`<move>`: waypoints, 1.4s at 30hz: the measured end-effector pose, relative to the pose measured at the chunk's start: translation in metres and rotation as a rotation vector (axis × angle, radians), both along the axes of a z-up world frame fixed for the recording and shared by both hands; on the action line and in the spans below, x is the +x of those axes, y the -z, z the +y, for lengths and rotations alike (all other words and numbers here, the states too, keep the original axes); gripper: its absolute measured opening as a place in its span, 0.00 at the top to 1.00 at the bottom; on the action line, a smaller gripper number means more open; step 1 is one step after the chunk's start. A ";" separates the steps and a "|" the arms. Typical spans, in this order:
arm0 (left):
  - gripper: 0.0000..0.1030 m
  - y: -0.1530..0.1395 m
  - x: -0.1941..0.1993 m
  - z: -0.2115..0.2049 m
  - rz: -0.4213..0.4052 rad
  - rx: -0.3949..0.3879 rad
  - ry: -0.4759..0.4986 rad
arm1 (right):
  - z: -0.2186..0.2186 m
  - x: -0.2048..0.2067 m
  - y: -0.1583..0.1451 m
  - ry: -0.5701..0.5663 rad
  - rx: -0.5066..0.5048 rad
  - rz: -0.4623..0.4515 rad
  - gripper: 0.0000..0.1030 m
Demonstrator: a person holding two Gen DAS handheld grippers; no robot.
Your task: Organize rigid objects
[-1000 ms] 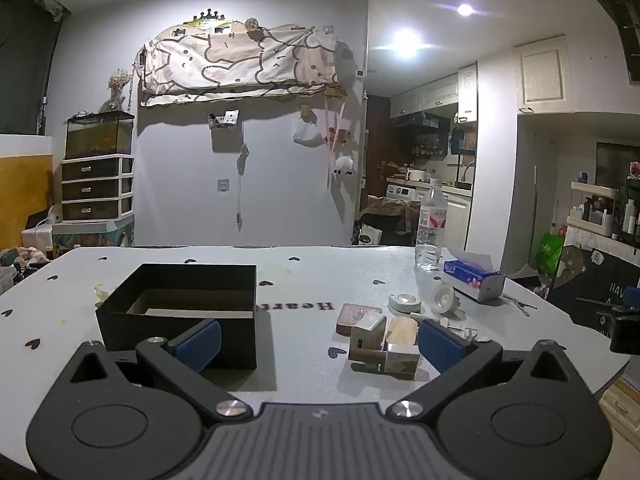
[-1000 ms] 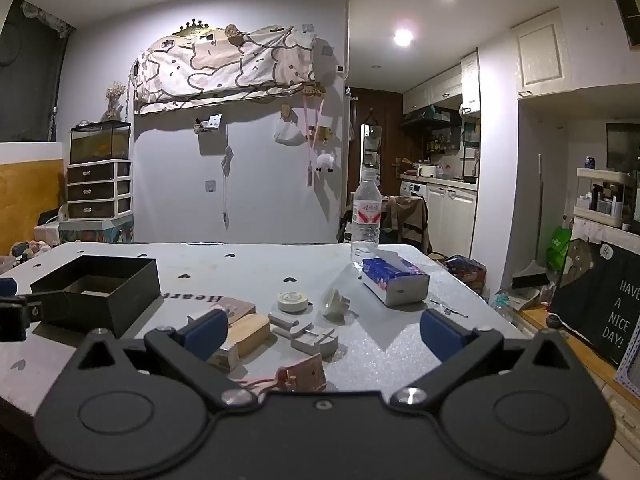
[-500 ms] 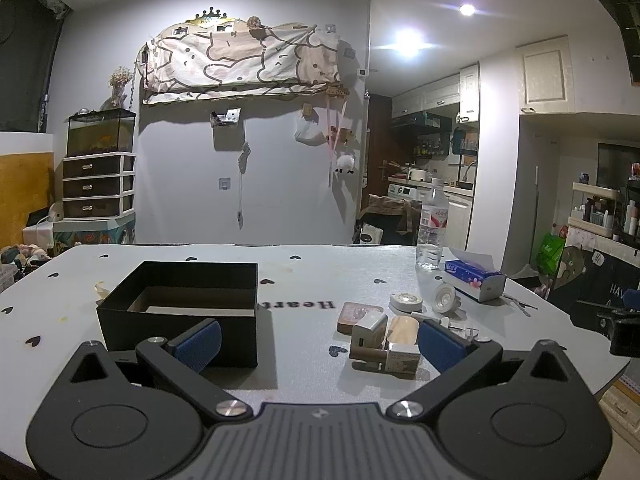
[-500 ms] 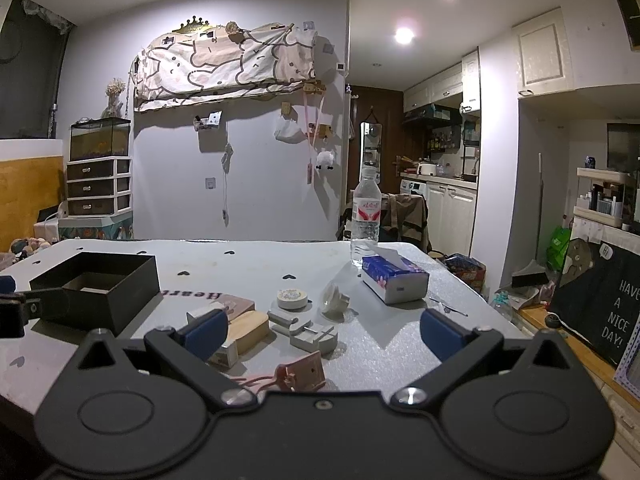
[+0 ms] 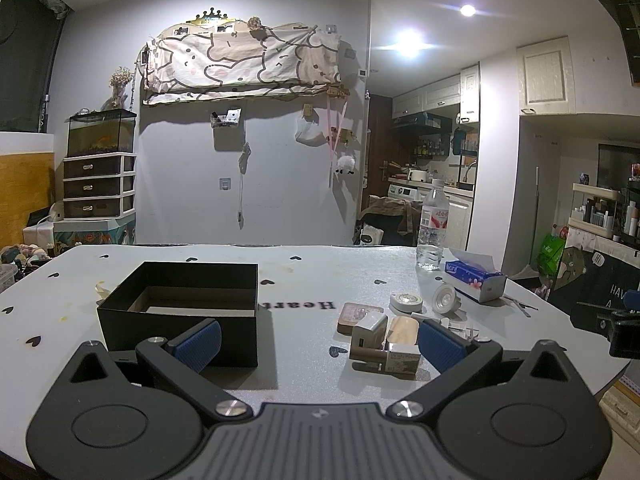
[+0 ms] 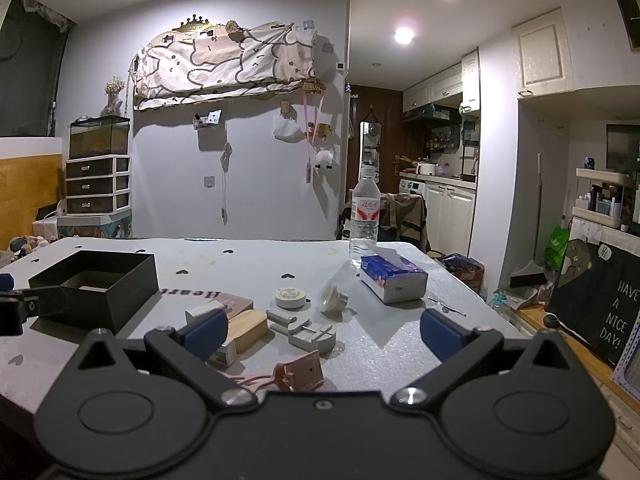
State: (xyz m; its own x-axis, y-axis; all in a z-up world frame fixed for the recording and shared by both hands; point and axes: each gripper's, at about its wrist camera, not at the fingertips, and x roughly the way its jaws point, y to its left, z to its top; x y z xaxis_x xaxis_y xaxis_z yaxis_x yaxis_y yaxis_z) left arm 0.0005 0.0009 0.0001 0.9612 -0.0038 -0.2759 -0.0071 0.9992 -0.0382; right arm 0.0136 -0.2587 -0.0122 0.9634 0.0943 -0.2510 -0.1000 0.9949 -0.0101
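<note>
Left gripper [image 5: 318, 340] and right gripper [image 6: 322, 330] both spread wide, empty. One small pink leather tag [image 6: 300, 370] nearest, then one wooden block [image 6: 249, 330], one white tape roll [image 6: 291, 297], one open black square box [image 5: 184, 304] at table's left, one blue tissue pack [image 6: 392, 278], one clear water bottle [image 6: 365, 216] farthest.

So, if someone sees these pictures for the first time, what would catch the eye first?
Probably the open black box on the left part of the grey table, and the cluster of small objects scattered to its right. Behind those stand a blue tissue pack and a water bottle at the far edge. Both the left gripper and the right gripper are open, holding nothing.
</note>
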 end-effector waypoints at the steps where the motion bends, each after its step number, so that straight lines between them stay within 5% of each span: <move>1: 0.00 0.000 0.000 0.000 0.000 0.000 0.000 | 0.000 0.000 0.000 -0.001 0.000 0.000 0.00; 42: 0.00 0.004 -0.003 0.012 -0.001 0.002 0.004 | -0.001 0.002 0.000 0.001 -0.006 0.005 0.00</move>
